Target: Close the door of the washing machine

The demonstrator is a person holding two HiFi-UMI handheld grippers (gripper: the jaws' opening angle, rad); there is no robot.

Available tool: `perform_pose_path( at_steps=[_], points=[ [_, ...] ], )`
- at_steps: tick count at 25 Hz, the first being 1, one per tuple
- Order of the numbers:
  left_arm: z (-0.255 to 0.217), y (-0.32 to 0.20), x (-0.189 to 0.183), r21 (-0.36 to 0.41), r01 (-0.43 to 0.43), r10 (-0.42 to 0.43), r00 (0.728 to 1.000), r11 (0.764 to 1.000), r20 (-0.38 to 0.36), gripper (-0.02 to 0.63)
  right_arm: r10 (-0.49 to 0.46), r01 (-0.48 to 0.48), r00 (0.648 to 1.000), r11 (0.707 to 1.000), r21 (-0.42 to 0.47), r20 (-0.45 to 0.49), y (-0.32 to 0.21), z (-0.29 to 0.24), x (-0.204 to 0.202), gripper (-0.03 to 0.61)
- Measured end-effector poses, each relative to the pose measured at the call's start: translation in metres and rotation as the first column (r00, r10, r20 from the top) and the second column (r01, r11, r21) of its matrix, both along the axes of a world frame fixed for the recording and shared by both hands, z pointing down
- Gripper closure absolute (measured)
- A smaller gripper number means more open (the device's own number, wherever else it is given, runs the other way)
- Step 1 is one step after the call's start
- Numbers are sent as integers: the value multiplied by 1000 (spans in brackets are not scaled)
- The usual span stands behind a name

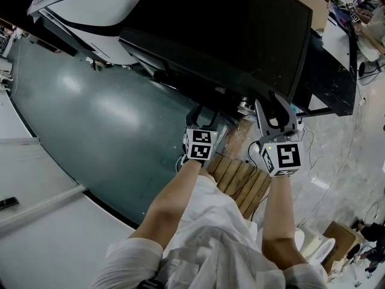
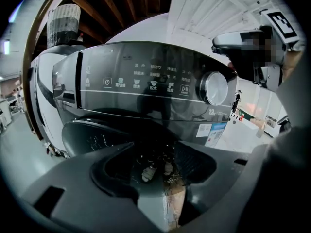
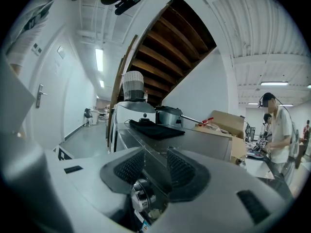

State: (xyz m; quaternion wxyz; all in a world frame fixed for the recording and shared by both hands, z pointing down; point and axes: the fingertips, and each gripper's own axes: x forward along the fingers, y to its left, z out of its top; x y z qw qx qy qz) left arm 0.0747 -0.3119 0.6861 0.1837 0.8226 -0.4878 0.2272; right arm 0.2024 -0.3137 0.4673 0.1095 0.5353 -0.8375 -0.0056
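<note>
The dark washing machine [image 1: 228, 35] fills the top of the head view. In the left gripper view its control panel [image 2: 146, 84] and silver dial [image 2: 212, 88] face me, with the round dark door [image 2: 90, 135] below. How the door stands I cannot tell. My left gripper [image 2: 153, 161] is open just in front of the door glass, low at the machine's front [image 1: 197, 118]. My right gripper [image 1: 274, 104] is higher, at the top front edge. It [image 3: 149, 166] stands open astride that edge, with the dial [image 3: 141, 195] showing between the pads.
A wooden pallet [image 1: 240, 179] lies under my arms on a grey-green floor [image 1: 90, 119]. A black cloth [image 3: 155, 129] and a metal pot [image 3: 167, 115] sit on the machine's top. A cardboard box [image 1: 316, 2] stands behind it. A person [image 3: 277, 130] works at a table to the right.
</note>
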Motion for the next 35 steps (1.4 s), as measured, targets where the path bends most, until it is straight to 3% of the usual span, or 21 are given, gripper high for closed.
perform_pose_path(
  at_steps=[15, 35],
  points=[
    [1, -3, 2, -56, 25, -26, 1000, 998, -15, 359, 8, -8, 1000, 999, -37, 6, -2, 3, 3, 428],
    [-3, -5, -2, -87, -40, 36, 998, 995, -53, 405, 8, -8, 1000, 999, -43, -10, -2, 5, 1, 428]
  ],
)
